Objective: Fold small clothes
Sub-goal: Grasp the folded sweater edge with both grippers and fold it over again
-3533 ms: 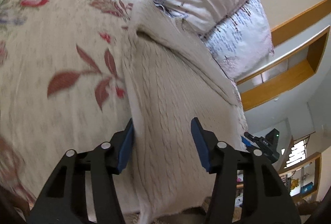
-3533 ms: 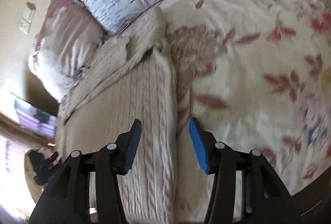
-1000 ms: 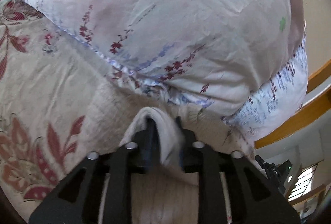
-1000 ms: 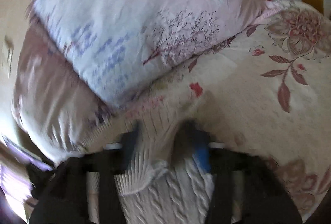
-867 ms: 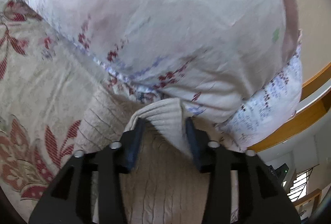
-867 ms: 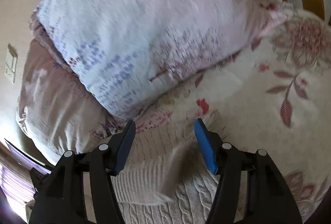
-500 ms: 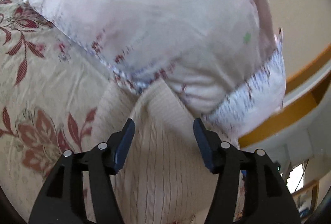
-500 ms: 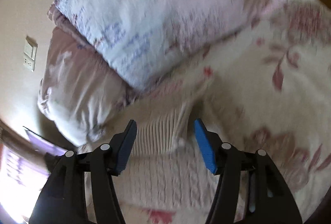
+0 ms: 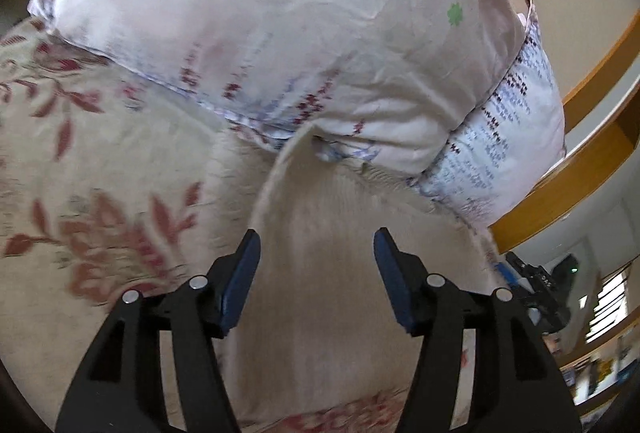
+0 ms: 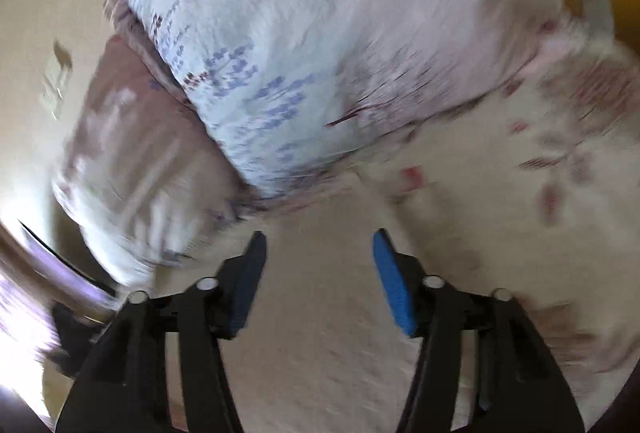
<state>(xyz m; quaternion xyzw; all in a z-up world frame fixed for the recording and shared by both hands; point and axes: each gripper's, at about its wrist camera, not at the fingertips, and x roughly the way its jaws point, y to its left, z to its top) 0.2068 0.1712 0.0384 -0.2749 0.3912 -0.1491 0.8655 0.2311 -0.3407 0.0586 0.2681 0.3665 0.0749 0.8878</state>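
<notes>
A: Where do we find the garment?

B: The cream cable-knit sweater (image 9: 320,273) lies on the bed, on the cream bedspread with red leaf and flower print (image 9: 100,161). Its far edge reaches the foot of the large pale pillow with small red and blue motifs (image 9: 280,33). One ribbed corner stands up in a peak against that pillow. A second pillow printed in blue (image 9: 508,137) sits to the right, before an orange wooden frame (image 9: 580,153).

A: What do we read at the left gripper (image 9: 316,265)?

B: Its jaws stand apart above the knit, with nothing between the blue pads (image 9: 244,273). We see no cloth pinched.

A: And the right gripper (image 10: 318,265)?

B: The frame is blurred. Its jaws have just been closing, yet they show apart over the sweater (image 10: 320,313), with no fabric clamped between them. The bedspread (image 10: 520,193) lies to its right, and the pillows (image 10: 320,53) ahead.
</notes>
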